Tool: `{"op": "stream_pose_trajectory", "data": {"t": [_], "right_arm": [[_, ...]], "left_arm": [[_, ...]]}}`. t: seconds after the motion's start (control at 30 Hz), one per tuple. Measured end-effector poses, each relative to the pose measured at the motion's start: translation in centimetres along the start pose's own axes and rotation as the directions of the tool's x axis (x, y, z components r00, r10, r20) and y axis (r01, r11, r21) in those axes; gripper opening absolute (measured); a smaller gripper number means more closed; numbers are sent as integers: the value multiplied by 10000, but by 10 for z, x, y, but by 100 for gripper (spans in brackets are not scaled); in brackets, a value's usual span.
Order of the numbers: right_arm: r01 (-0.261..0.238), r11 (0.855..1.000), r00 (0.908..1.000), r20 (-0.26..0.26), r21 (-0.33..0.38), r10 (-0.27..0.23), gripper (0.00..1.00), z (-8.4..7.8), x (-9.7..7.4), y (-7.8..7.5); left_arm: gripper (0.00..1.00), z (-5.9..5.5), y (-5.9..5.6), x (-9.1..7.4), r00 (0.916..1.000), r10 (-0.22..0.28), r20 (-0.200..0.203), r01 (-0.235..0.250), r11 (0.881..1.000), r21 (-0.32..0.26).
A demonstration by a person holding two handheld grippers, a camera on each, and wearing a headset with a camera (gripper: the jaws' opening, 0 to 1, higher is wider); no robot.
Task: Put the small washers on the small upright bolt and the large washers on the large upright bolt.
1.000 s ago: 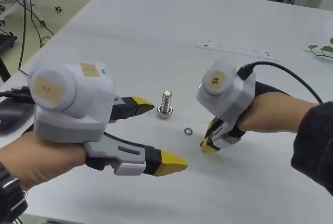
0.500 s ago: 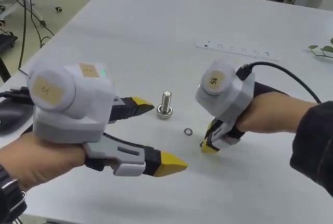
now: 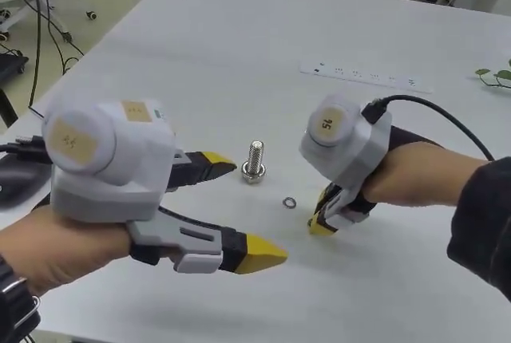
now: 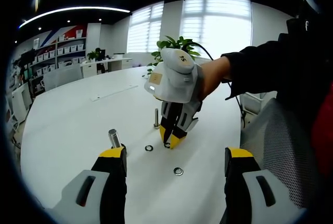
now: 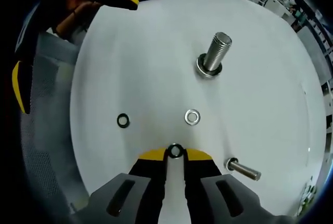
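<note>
Well, 2 grippers, grey plastic w/ yellow pointy tips. On left gripper [image 3: 243,207], jaws spread wide, nothing between. On right gripper [image 5: 175,155], tips pointing down at the smooth white table [image 3: 239,56], pressed nearly together, pinching a tiny dark ring by its edge: the held washer [image 5: 175,151].

2 bolts, both shiny metal w/ ridged thread. Thick large bolt [image 5: 213,53] standing up, w/ a flat bottom ring [image 5: 200,66] round its foot. Thin small bolt [image 5: 242,170] just beside the right tips, seen upright in left gripper view.

2 more round flat washers lying on table, well apart: silver washer [image 5: 192,116] between large bolt and right tips, dark washer [image 5: 123,120] off to one side.

Hard to make out: how many rings stacked at large bolt's foot, and whether held washer touches table.
</note>
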State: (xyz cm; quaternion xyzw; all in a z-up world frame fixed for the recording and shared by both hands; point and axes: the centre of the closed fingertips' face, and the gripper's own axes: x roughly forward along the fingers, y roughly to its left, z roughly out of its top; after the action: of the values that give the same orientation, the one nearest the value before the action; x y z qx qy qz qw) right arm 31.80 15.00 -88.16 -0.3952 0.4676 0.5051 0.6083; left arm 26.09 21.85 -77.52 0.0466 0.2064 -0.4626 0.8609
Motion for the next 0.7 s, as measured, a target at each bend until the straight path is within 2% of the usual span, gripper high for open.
{"op": "stream_pose_trajectory", "data": {"t": [0.37, 0.7], "right_arm": [[-85, 10000, 9999, -122, 3, 85, 13, -5, -3, 1], [-45, 9994, 10000, 16, 334, 45, 13, -15, -26, -4]], "left_arm": [[77, 0, 0, 0, 10000, -7, 14, 7, 10000, 3], [77, 1, -1, 0, 10000, -37, 56, 37, 10000, 18]]}}
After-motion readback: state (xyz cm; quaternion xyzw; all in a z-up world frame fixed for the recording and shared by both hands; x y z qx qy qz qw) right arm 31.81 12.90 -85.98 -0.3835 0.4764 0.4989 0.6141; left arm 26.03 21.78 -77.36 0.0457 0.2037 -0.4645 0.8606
